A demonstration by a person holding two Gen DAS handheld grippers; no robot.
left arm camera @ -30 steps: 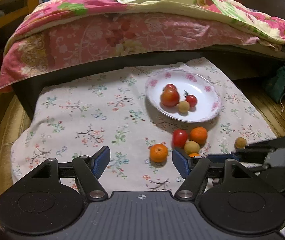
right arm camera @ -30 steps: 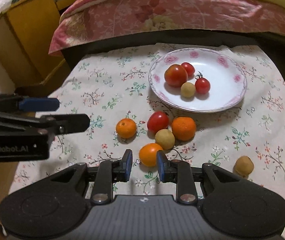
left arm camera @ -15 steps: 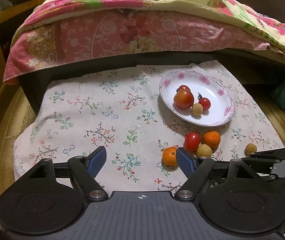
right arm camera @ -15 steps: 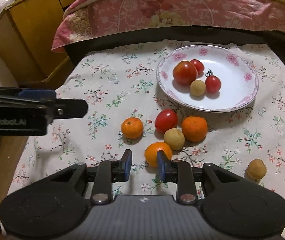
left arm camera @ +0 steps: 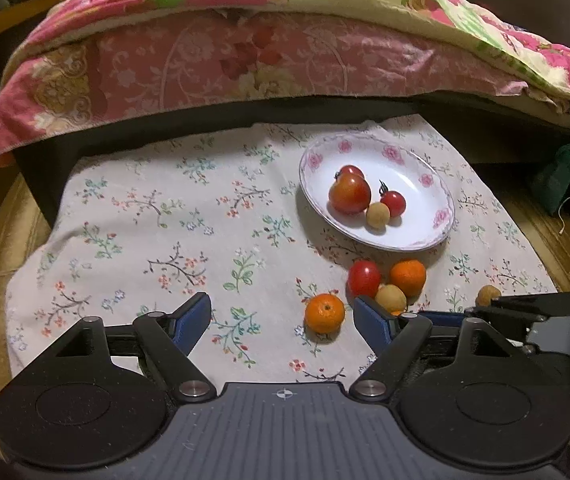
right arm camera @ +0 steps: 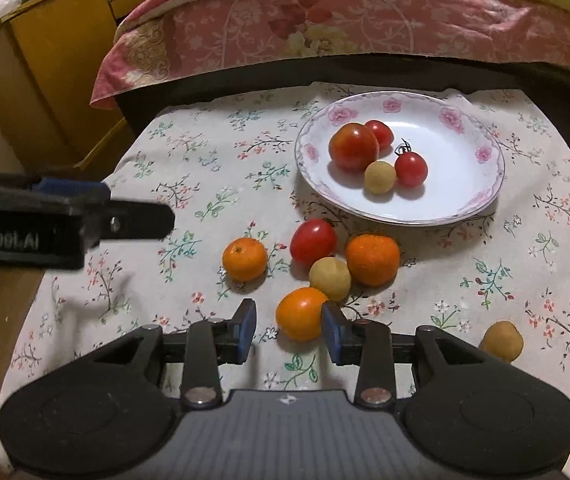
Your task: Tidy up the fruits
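Orange and red fruit lie scattered on a flowered cloth (right arm camera: 189, 184), and a white plate (right arm camera: 481, 200) with a pink rose rim sits toward one o'clock in the right wrist view, already carrying a large tomato (right arm camera: 353, 147), two cherry tomatoes and a small tan fruit (right arm camera: 380, 176). I take that plate to be the collecting spot, since four pieces sit grouped in it while the rest lie loose just below its near rim.

The right gripper (right arm camera: 288, 330) has just been opening its jaws; the blue pads now stand apart with a gap on either side, and a smooth orange fruit (right arm camera: 300, 313) sits at twelve o'clock just ahead of them, not yet pressed. That spacing looks meant to straddle it.

The left gripper (left arm camera: 283, 318) has also been widening and stands well open with nothing between its pads; a mandarin (left arm camera: 324, 313) rests just inside its right pad, at one o'clock from the tips.

Beyond, a red tomato (right arm camera: 313, 241), a second tan fruit (right arm camera: 329, 278) and another mandarin (right arm camera: 372, 259) touch in a cluster, so a careless reach could nudge them. A lone tan fruit (right arm camera: 501, 341) lies well apart at four o'clock
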